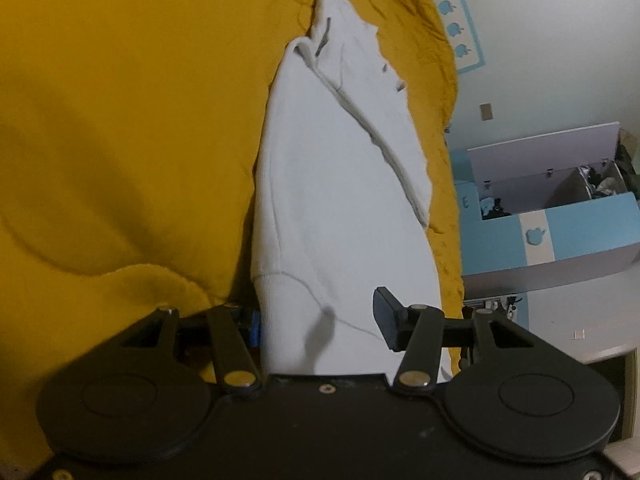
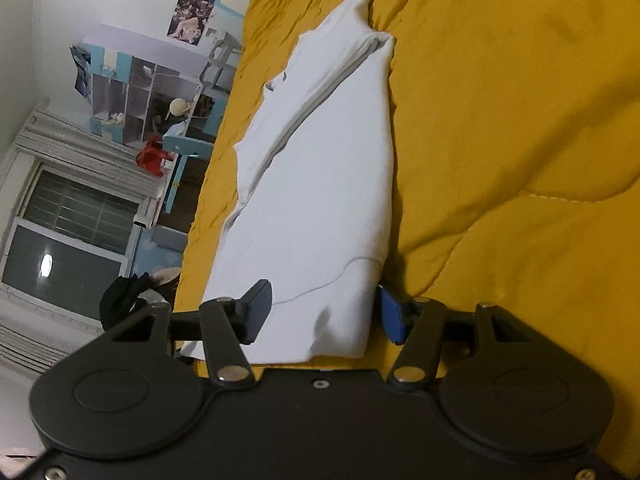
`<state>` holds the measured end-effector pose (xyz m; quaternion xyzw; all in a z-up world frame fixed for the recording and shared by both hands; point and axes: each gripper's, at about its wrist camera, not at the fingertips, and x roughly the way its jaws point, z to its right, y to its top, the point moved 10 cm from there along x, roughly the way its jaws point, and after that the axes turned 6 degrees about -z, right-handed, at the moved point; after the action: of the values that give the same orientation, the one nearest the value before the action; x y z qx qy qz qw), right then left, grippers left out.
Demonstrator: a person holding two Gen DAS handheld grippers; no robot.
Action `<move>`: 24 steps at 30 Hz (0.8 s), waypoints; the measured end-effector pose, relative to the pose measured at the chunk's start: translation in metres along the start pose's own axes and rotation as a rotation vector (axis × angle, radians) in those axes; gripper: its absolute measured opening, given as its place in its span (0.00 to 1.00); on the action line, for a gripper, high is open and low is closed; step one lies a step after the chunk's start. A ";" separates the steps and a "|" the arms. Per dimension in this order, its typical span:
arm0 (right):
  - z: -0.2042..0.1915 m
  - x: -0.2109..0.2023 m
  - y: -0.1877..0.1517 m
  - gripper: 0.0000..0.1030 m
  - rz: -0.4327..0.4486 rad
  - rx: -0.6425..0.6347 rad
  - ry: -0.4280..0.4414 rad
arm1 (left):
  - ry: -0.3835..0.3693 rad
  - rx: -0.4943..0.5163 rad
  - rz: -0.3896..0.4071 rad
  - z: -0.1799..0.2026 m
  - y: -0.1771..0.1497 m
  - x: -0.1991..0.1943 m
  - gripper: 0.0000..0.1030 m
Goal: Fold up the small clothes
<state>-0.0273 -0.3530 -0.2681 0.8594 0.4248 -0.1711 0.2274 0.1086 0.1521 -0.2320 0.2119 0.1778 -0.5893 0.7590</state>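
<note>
Setting: home bedroom, likely a child's. Mustard-yellow quilted bedspread [image 2: 500, 128] fills most of both views. Right edge of left wrist view: blue-and-white storage chest [image 1: 548, 236], lid up. Upper left of right wrist view: cubby shelf [image 2: 128, 92], poster [image 2: 196, 4], window [image 2: 68, 236].

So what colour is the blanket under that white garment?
Mustard yellow blanket, clearest in the right wrist view.

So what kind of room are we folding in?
Most likely a child's bedroom: the white garment lies on a mustard quilted bedspread, with a blue-and-white toy chest and a cubby shelf beyond.
</note>
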 end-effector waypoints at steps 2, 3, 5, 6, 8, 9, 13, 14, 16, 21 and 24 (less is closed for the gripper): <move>0.003 0.008 0.007 0.58 0.011 0.043 0.011 | 0.012 0.000 -0.005 0.003 0.002 0.006 0.51; 0.003 0.011 0.009 0.58 0.015 0.052 0.016 | 0.028 0.003 -0.002 0.004 0.002 0.007 0.50; 0.002 0.013 0.011 0.58 0.014 0.050 0.012 | 0.049 0.029 0.001 0.007 0.000 0.007 0.41; 0.001 0.012 0.010 0.58 0.013 0.041 0.010 | 0.071 0.045 0.003 0.007 -0.002 0.006 0.31; -0.001 0.010 0.007 0.57 0.006 0.026 0.009 | 0.102 0.025 -0.016 -0.001 -0.007 0.006 0.04; -0.001 0.009 0.006 0.57 0.005 0.025 0.010 | 0.080 -0.001 -0.008 -0.005 -0.007 0.006 0.04; 0.002 0.009 0.005 0.44 0.016 0.036 -0.027 | 0.039 -0.048 0.006 -0.011 -0.007 0.006 0.04; 0.003 0.009 0.005 0.39 0.015 0.029 -0.048 | 0.042 -0.042 0.010 -0.010 -0.008 0.005 0.04; 0.006 0.009 0.006 0.16 0.020 0.029 -0.091 | 0.041 -0.034 0.021 -0.007 -0.008 0.002 0.04; 0.008 0.001 0.009 0.09 0.025 0.121 -0.018 | 0.062 -0.034 0.038 0.003 -0.008 -0.004 0.03; -0.003 -0.005 0.015 0.09 0.038 0.139 0.035 | 0.039 -0.034 0.044 0.015 -0.002 -0.008 0.03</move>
<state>-0.0175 -0.3622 -0.2593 0.8838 0.3996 -0.1810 0.1628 0.1051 0.1501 -0.2157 0.2143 0.1981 -0.5651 0.7717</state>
